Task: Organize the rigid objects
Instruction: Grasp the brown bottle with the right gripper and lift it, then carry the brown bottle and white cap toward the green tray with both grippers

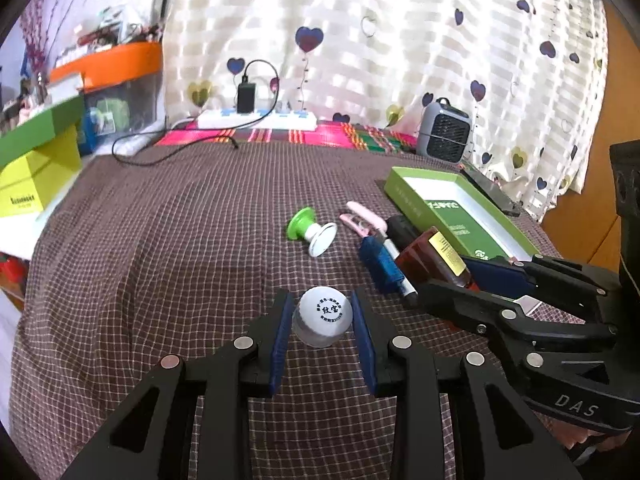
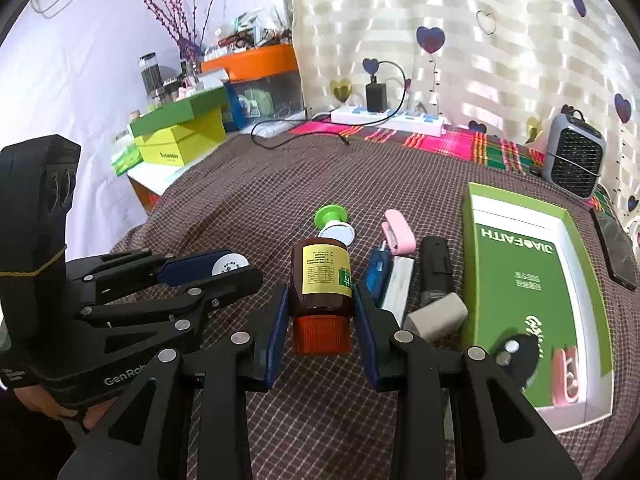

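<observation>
1. Pinching a small white bottle point(image 1: 322, 322) across its cap and neck, the left gripper point(image 1: 322, 320) sits at the lower centre of the left wrist view, its blue pads point(image 1: 280, 340) pressed on either side of the bottle, above the checked cloth point(image 1: 160, 260).
2. The right gripper point(image 2: 322, 316) holds a brown bottle point(image 2: 322, 280) with an orange cap point(image 2: 322, 336) at the lower centre of the right wrist view; its pads point(image 2: 276, 332) clamp the lower body and cap.
3. The white bottle looks like light, stiff plastic with a smooth round surface. It may roll or twist between flat pads, so a hold across the widest part seems safest.
4. The brown bottle appears heavier, possibly with contents inside; whether it is glass or plastic cannot be told. Gripping across the body just above the cap keeps its weight close to the pads.
5. The green box point(image 2: 592, 248), at the right of the right wrist view, already contains a black round item point(image 2: 516, 354) and a pink item point(image 2: 566, 376); it is the likely destination.
6. Still on the cloth, mid-frame, lie a green-and-white spool-like piece point(image 2: 334, 220), a pink clip point(image 2: 396, 232), a blue object point(image 2: 376, 270), a black stick point(image 2: 434, 268) and a grey block point(image 2: 436, 316), all seemingly rigid and light.
</observation>
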Motion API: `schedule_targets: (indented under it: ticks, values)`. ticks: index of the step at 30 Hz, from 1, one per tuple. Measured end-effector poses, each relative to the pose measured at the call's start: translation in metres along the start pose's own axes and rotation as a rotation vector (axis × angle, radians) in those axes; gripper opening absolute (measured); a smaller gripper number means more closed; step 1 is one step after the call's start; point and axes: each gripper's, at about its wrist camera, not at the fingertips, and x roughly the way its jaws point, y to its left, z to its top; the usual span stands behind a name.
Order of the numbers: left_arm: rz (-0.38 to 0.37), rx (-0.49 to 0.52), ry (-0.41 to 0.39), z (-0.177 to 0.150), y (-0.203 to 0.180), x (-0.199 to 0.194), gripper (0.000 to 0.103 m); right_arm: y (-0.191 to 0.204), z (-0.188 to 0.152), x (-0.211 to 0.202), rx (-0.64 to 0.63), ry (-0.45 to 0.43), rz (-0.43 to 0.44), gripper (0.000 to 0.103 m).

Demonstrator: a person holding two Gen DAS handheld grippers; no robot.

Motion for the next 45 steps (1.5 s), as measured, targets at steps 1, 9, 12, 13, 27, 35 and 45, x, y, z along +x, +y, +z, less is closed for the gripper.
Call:
schedule_targets:
  ticks: [1, 9, 12, 13, 27, 35, 45]
  values:
    - [0.002, 0.005, -0.004, 0.0, -0.002, -0.002, 0.029, -0.001, -0.001, -0.003, 0.003, -0.006, -0.001, 0.033]
    - [-0.003, 0.041, -0.025, 0.003, -0.023, -0.009, 0.029, -0.006, -0.007, -0.025, 0.018, -0.046, -0.01, 0.033]
    - [-0.01, 0.056, -0.03, 0.003, -0.03, -0.011, 0.029, -0.009, -0.009, -0.031, 0.026, -0.055, -0.016, 0.033]
    - [-0.011, 0.06, -0.032, 0.003, -0.032, -0.012, 0.029, -0.01, -0.01, -0.032, 0.03, -0.058, -0.017, 0.033]
    - [-0.081, 0.052, -0.044, 0.003, -0.043, -0.016, 0.029, -0.019, -0.015, -0.043, 0.057, -0.083, -0.026, 0.033]
    - [-0.111, 0.074, -0.033, 0.005, -0.057, -0.009, 0.029, -0.028, -0.018, -0.047, 0.079, -0.09, -0.034, 0.033]
    - [-0.107, 0.117, -0.014, 0.008, -0.08, 0.003, 0.029, -0.046, -0.025, -0.054, 0.113, -0.099, -0.054, 0.033]
